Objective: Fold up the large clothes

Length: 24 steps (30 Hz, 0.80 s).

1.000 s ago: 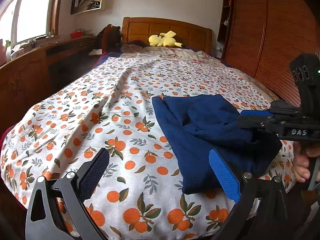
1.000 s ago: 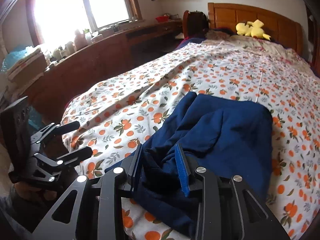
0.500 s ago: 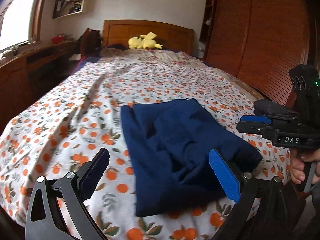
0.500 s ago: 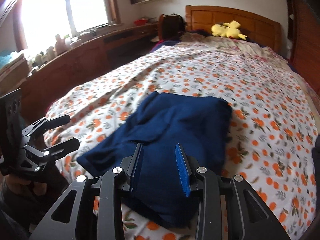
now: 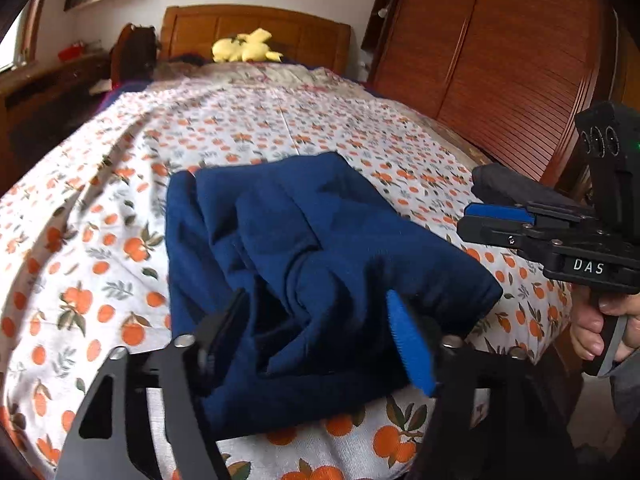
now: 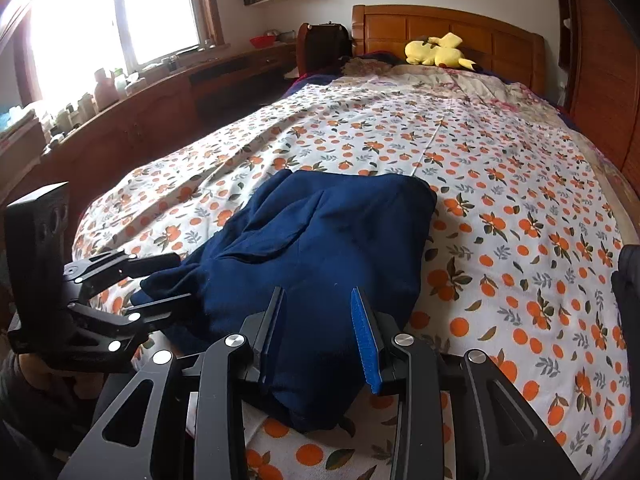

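Centrally, a navy garment lies partly folded and still lumpy on a bed covered by an orange-print sheet, its long axis running straight ahead of both grippers toward the headboard. The near hem sits at the foot edge. The left gripper stands with jaws parted around the rumpled near-left part of the cloth; whether the pads actually press it cannot be told. The right gripper is likewise spread, straddling the near-right corner without clamping it. Both tools are about equally near the hem, the left closer to the bunched folds. Judged from this layout, the next fold would carry the near edge forward. A yellow plush toy rests far ahead by the headboard.
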Motion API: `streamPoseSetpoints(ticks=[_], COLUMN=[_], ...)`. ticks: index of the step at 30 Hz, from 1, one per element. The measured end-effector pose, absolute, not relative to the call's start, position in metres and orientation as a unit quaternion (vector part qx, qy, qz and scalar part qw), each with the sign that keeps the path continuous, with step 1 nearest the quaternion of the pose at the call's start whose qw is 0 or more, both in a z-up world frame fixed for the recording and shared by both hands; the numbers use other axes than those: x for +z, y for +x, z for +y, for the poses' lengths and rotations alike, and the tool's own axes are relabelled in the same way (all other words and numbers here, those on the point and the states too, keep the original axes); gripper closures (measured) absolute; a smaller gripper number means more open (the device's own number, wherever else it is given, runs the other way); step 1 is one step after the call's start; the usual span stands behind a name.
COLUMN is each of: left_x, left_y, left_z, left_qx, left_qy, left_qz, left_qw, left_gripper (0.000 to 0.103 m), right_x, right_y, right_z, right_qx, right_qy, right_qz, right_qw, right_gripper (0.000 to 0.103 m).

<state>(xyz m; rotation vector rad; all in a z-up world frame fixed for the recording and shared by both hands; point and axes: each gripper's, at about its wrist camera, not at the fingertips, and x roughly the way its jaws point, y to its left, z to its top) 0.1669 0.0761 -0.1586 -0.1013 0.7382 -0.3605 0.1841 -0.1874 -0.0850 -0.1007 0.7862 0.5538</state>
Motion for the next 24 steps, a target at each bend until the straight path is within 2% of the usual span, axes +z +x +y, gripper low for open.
streamPoseSetpoints(ticks=[1,2,5,6,8,14,17,20,24], left_x=[-0.161,-0.163,-0.163,-0.161,-0.152,-0.115,-0.113,-0.141,-0.177], left_y=[0.168,0.168,0.167,0.165,0.162,0.139,0.13,0.13,0.132], left_z=[0.076,0.076,0.076,0.077,0.086,0.114,0.128,0.141,0.146], left_qx=[-0.183,-0.192,-0.204,-0.205,-0.203,-0.18,-0.162,-0.132,-0.122], left_qy=[-0.052,-0.056,-0.05,-0.054,-0.07,-0.079,-0.082,-0.077,-0.076], left_qz=[0.362,0.365,0.368,0.366,0.353,0.314,0.313,0.347,0.383], left_qw=[0.912,0.909,0.906,0.906,0.91,0.929,0.932,0.925,0.912], left_gripper=[0.047,0.059,0.081,0.087,0.091,0.094,0.095,0.094,0.091], right_x=[-0.086,-0.087,-0.09,-0.092,-0.094,-0.09,-0.093,-0.109,-0.137], right_y=[0.184,0.185,0.185,0.186,0.186,0.18,0.176,0.175,0.172], right_z=[-0.188,-0.188,-0.187,-0.186,-0.185,-0.171,-0.161,-0.152,-0.144], right_qx=[0.268,0.272,0.275,0.275,0.278,0.304,0.319,0.321,0.317], right_qy=[-0.047,-0.045,-0.047,-0.047,-0.048,-0.045,-0.05,-0.064,-0.08], right_qz=[0.379,0.38,0.383,0.385,0.388,0.381,0.385,0.405,0.44], right_qw=[0.884,0.883,0.881,0.88,0.877,0.872,0.864,0.854,0.836], right_gripper=[0.071,0.071,0.071,0.071,0.071,0.071,0.071,0.065,0.064])
